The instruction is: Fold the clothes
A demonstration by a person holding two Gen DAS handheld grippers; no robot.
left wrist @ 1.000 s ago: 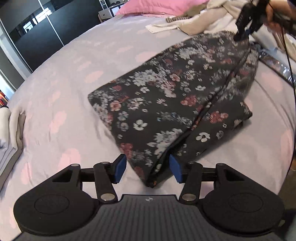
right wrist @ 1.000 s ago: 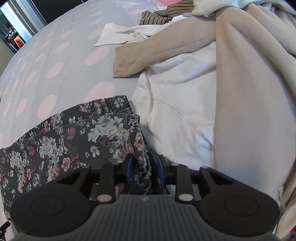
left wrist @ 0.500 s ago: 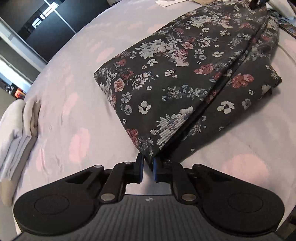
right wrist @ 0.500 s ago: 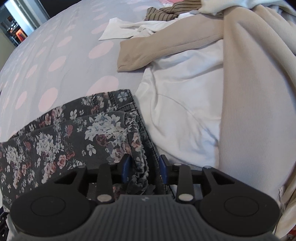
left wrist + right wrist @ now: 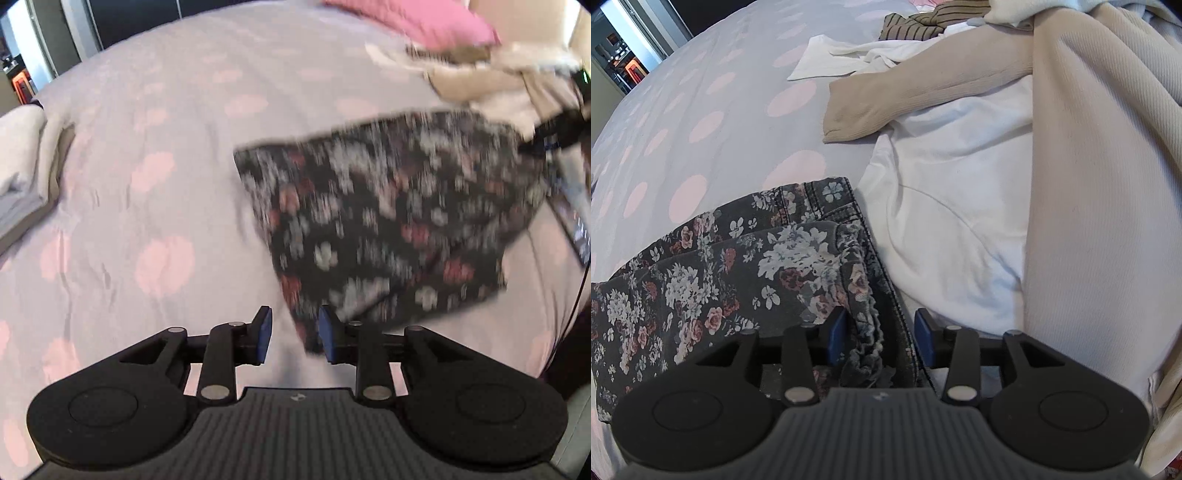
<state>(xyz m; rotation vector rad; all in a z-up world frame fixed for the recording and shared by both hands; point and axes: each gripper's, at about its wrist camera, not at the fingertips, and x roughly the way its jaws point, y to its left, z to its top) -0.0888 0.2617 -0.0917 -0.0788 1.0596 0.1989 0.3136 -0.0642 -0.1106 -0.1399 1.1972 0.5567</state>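
Observation:
A dark floral garment [image 5: 388,229] lies folded on the pale bedspread with pink dots [image 5: 147,155]; this view is blurred by motion. My left gripper [image 5: 295,334] hovers over the garment's near corner. Its jaws are opening, and the corner tip hangs between them beside the right pad without being pressed. In the right wrist view the garment's gathered waistband [image 5: 868,332] sits between the blue pads of my right gripper [image 5: 881,336]. Those jaws are opening too, with a gap at the right pad. The right gripper [image 5: 554,136] shows as a dark blur at the garment's far corner.
A heap of unfolded clothes borders the garment: a beige ribbed sweater [image 5: 1089,184], a white top [image 5: 953,221] and a striped piece [image 5: 923,22]. A pink pillow [image 5: 406,18] lies at the bed's head. Folded pale laundry [image 5: 22,166] sits at the left edge.
The left gripper closed on the garment's near corner, then released it, rising and swinging away. The right gripper stayed in place while its jaws spread wider around the waistband.

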